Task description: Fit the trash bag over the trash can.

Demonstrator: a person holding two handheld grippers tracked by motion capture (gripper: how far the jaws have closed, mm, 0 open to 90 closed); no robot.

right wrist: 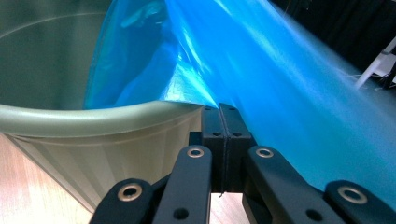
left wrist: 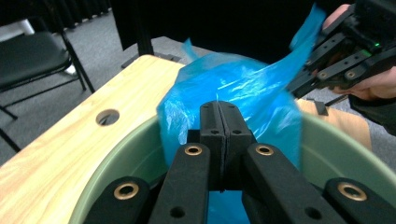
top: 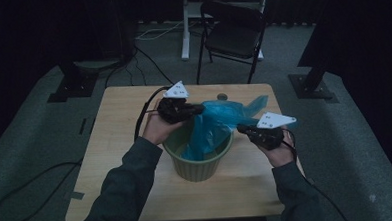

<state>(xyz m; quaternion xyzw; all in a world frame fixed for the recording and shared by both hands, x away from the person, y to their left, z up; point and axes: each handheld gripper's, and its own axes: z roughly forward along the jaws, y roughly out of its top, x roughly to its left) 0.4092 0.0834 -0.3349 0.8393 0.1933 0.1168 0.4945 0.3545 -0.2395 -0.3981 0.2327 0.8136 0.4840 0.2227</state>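
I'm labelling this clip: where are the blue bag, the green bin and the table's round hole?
blue bag (top: 215, 120), high view, bunched plastic above the bin.
green bin (top: 200, 169), high view, ribbed outer wall.
round hole (left wrist: 108, 116), left gripper view, hole's middle.

Bin (top: 199, 165) stands on desk (top: 120, 144), centre. Bin liner (top: 212, 122) sits partly in bin, draped toward the rear right. Folding chair (top: 233, 34) stands behind desk.
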